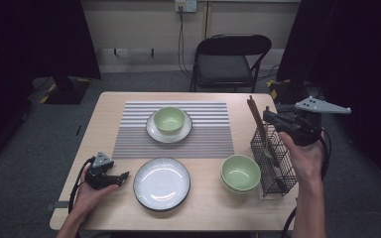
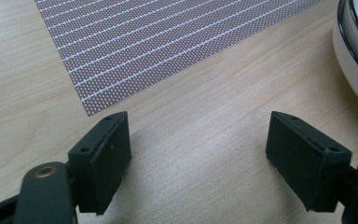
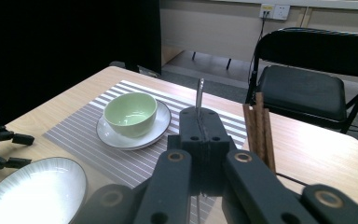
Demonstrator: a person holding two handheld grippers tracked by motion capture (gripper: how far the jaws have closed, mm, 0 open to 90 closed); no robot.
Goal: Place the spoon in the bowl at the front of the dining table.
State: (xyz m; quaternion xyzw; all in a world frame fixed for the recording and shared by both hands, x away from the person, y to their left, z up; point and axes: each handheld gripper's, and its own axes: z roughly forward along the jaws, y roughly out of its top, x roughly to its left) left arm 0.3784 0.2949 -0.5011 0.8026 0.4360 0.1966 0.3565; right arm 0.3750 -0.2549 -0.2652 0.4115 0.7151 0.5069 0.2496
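At the left edge of the tabletop (image 1: 109, 104) we keep the left hand-held gripper (image 1: 110, 177) resting low with its jaws spread wide and nothing between them, just beside the large dark-rimmed plate (image 1: 161, 183); in the left gripper view the bare wood and a corner of the striped placemat (image 2: 168, 42) lie ahead of it; it has no part in this step and does best by staying put and clear. At the middle, a green bowl (image 1: 169, 119) sits on a white saucer (image 1: 153, 131) on the placemat, and a second green bowl (image 1: 240, 172) stands nearer us, just left of the wire cutlery caddy (image 1: 274, 163). At the right, the right hand-held gripper (image 1: 273, 119) is clamped shut on the thin metal handle of a utensil (image 3: 199, 95), probably a spoon, which stands upright between the pads above the caddy, beside the brown chopsticks (image 3: 258, 130). As we judge it, the work is drawing that utensil out of the caddy; we should lift straight up along its length until the lower end clears the wire rim, keep the grip firm so the slim handle cannot swivel, steer clear of the chopsticks; then carry it leftward toward the place setting.
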